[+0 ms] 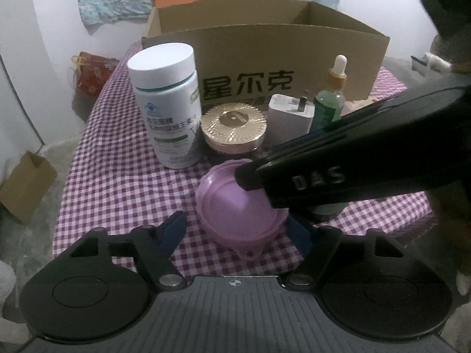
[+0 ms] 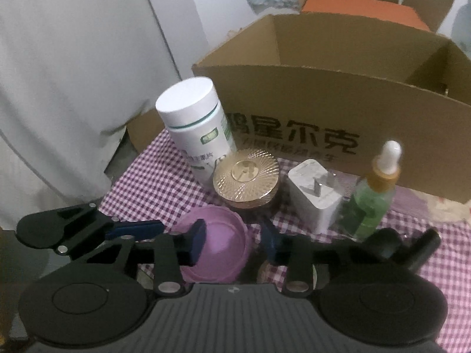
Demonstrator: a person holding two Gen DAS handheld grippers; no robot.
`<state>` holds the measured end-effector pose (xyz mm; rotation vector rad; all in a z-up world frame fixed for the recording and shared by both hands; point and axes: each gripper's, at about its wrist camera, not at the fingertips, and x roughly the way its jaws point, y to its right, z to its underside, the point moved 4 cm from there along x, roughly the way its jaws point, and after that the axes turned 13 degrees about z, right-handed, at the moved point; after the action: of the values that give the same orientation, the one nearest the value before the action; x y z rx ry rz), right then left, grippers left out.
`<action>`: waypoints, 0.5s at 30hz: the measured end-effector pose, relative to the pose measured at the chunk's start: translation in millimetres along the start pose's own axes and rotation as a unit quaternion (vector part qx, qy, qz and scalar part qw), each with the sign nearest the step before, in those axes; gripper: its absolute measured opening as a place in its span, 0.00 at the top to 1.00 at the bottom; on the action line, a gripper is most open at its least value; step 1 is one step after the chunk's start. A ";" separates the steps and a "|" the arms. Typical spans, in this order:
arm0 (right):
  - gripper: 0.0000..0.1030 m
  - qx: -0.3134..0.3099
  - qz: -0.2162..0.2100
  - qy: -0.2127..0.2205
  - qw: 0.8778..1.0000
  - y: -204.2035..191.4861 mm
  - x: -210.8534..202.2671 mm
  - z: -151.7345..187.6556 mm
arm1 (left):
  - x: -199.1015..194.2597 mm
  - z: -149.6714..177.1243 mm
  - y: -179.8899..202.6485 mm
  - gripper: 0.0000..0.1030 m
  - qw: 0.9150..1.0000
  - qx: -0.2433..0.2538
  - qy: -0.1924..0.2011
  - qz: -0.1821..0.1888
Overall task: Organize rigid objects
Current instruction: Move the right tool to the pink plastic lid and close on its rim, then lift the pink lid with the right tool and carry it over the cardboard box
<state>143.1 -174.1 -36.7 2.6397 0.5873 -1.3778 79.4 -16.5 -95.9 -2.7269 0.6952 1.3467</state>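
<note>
Purple lid (image 1: 238,209) sits between both open tongs, right tongs (image 2: 232,241) hiding its rim.

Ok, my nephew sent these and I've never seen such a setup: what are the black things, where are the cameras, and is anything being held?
No robot here: a person holds a two-finger gripper in each hand, each with a fisheye camera looking along its fingers. One picture is from the left gripper, the other from the right gripper. On the checked table, before a cardboard box, stand a white bottle, gold jar, charger and dropper bottle. Both grippers are open around a purple lid; nothing looks clamped yet. The black bar in the left view is the right gripper.
</note>
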 end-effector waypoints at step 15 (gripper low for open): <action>0.74 -0.018 -0.017 -0.025 0.999 -14.4 15.1 -2.9 | -4.7 2.8 -7.8 0.32 1.000 -0.023 -0.010 -0.009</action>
<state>147.5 -155.8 -46.0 2.5720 0.6470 -1.4236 77.9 -7.2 -95.5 -2.7450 0.6450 1.4010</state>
